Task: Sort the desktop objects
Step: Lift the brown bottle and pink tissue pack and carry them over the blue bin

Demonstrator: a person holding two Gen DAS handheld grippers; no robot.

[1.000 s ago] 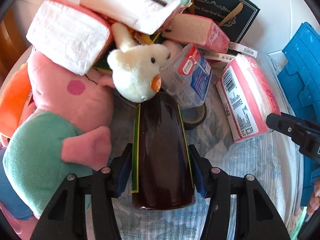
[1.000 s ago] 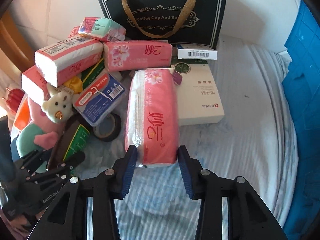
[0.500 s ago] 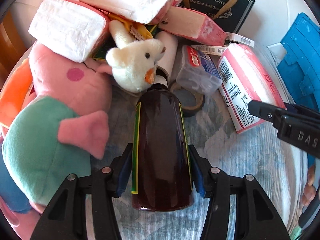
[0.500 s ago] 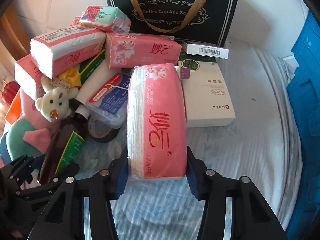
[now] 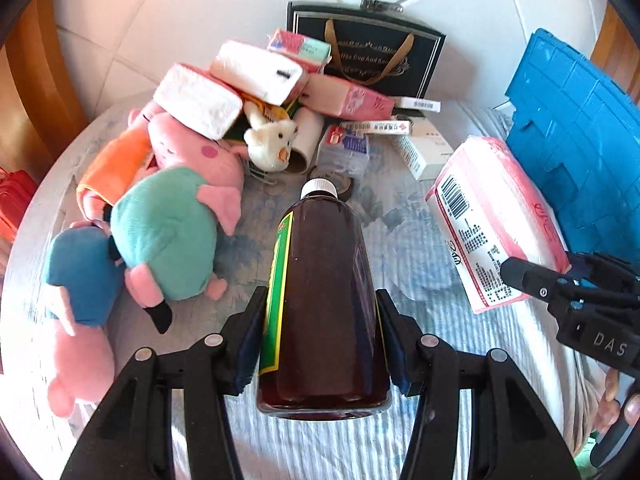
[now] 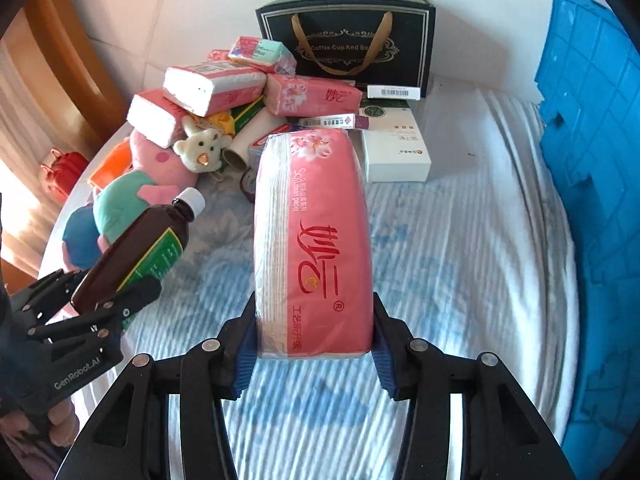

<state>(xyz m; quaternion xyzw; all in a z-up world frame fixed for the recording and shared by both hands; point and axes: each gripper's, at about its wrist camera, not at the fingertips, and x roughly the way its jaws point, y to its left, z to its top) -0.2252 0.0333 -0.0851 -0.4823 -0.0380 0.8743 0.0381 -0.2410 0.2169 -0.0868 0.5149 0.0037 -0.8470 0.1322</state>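
Both pairs of fingers are clamped on loads. Left gripper [image 5: 320,344]: blue pads press the flanks of the bottle [image 5: 324,300] near its base. Its long axis runs straight away from me toward twelve o'clock, white cap farthest out, green label at nine o'clock. In the right wrist view the bottle [image 6: 136,252] sits at nine o'clock, cap tilted toward one o'clock, clear of the cloth.

Right gripper [image 6: 314,340]: pads squeeze the near end of the pink tissue pack [image 6: 314,240]. Long axis toward twelve o'clock, printed face up, flower end far. It, too, is held off the surface.

Surface: a table [image 6: 460,260] under a pale blue-and-white ribbed cloth. At eleven to twelve o'clock lies the pile: more tissue packs [image 6: 212,88], plush toys [image 5: 172,220], a white box [image 6: 394,154], a tape roll, partly hidden. Behind it stands a black gift bag [image 6: 348,40] against a white tiled wall [image 5: 200,8]. A blue crate [image 6: 592,160] fills three o'clock. Wooden furniture [image 6: 68,60] shows at ten o'clock.
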